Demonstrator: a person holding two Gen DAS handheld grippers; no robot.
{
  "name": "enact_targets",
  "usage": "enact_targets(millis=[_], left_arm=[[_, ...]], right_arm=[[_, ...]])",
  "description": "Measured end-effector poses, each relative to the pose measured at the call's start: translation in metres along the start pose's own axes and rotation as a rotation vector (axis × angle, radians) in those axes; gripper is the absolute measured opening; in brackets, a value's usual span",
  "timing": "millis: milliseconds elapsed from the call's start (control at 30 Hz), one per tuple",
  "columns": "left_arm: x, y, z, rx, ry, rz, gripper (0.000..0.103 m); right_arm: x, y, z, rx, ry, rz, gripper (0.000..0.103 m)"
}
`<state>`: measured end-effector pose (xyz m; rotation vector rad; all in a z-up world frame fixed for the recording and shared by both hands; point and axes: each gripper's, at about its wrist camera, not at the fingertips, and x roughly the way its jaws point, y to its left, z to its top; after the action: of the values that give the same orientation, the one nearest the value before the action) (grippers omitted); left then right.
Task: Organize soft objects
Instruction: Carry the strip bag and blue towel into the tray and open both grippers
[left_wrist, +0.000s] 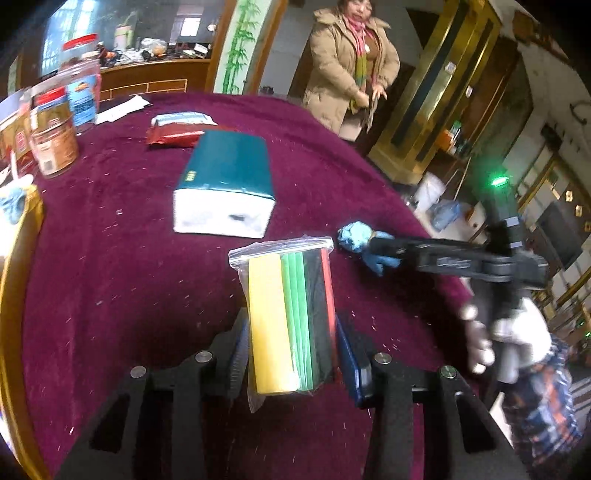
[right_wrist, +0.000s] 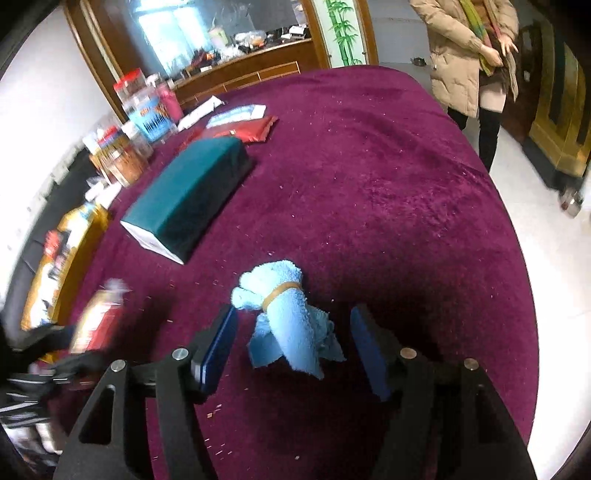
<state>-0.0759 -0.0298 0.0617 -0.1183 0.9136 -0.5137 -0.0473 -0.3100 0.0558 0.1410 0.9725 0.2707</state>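
Two claws work over a round table draped in a deep maroon velvet cloth that is flecked all over with pale lint. The left gripper is clamped on a clear zip bag of sponges, yellow, green, black and red slabs standing on edge, its blue pads pressed against both flat sides of the bag. The right gripper stands about half open around a rolled light-blue towel bound with a tan rubber band; the towel sits between the pads with a gap on either side, and whether it rests on the cloth cannot be told. Near the table's middle lies a teal tissue pack with a white end, and beyond it, toward the far edge, a red foil pouch with a pale packet on top. Clear plastic jars with red lids cluster at the left edge beside some white papers. A wooden-framed counter cluttered with small items runs behind, next to a panel painted with green bamboo. A person in a tan padded coat and scarf stands past the far edge on a pale floor, near gold-framed doors.
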Motion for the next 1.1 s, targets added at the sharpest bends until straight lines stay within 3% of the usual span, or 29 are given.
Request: enact_targets(millis=[100,167,433,633,900,967,1100], left_arm=[[-0.023,0.019,-0.004,-0.048,-0.029,-0.01,0.046],[-0.04,0.037,-0.01,-0.091,-0.046,-0.003,0.046],[-0.129,0.139,-0.047,-0.289,-0.182,0.138,0.046],[-0.184,0.23,-0.07,-0.467,-0.248,0.313,0.046],[-0.193,0.305,-0.077,-0.544,-0.196,0.547,0.048],[-0.184,0.31,-0.076,-0.536,-0.162,0.565,0.059],[-0.18,0.306,-0.08,-0.51,-0.177,0.543,0.068]], right_arm=[[0.01,0.008,0.001,-0.041,0.003,-0.071,0.06],[0.014,0.01,0.002,-0.051,0.004,-0.084,0.025],[-0.005,0.027,-0.003,-0.047,-0.028,-0.056,0.025],[-0.029,0.074,0.001,-0.113,-0.063,0.005,0.025],[-0.033,0.175,0.008,-0.245,-0.053,0.155,0.025],[-0.03,0.199,0.007,-0.27,-0.041,0.189,0.025],[-0.018,0.245,0.007,-0.314,-0.009,0.254,0.025]])
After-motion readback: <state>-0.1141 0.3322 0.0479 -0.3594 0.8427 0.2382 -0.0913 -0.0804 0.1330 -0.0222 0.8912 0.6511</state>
